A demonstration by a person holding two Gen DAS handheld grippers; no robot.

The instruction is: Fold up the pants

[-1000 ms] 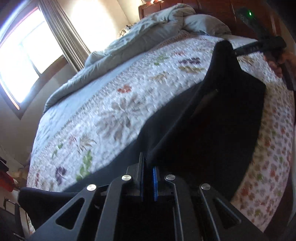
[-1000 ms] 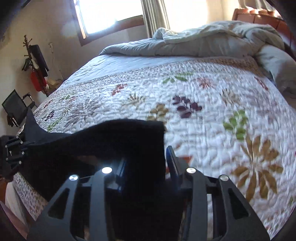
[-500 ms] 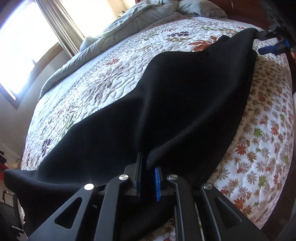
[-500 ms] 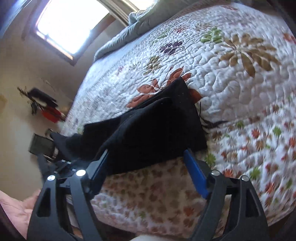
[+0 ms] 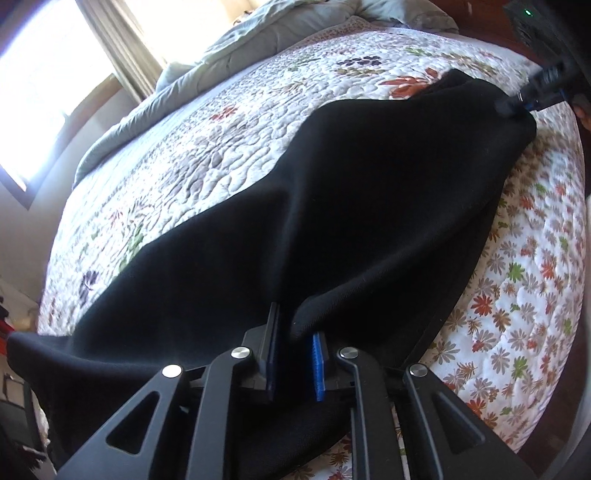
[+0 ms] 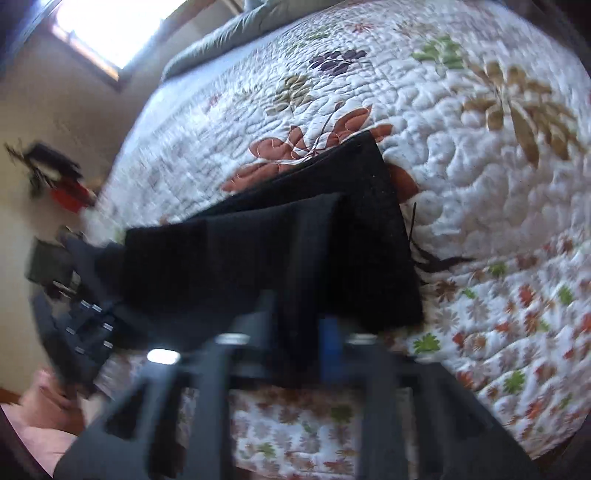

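Black pants (image 5: pixel 369 203) lie stretched across the near side of the floral quilt (image 5: pixel 221 147). In the left wrist view my left gripper (image 5: pixel 293 325) holds a raised fold of the fabric at one end; its jaws are opening slightly, and the fold still fills the gap between the pads. At the far end my right gripper (image 5: pixel 517 103) meets the cloth's edge. The blurred right wrist view shows the right gripper (image 6: pixel 299 317) shut on a fold of the pants (image 6: pixel 295 240), layered on the quilt (image 6: pixel 480 166). A drawstring (image 6: pixel 436 258) trails out beside them. The left gripper (image 6: pixel 85 314) shows far left.
A rumpled grey duvet (image 5: pixel 258 33) is heaped at the bed's far end, near a bright window (image 5: pixel 37 92) with curtains. The bed's edge runs just below the pants. A person's hand (image 6: pixel 44 398) shows at the lower left. Dark items stand by the wall (image 6: pixel 48 170).
The pants came down from hanging in the air and now lie on the quilt. My right gripper let go, opened wide, then shut on a fold. The left jaws parted a little.
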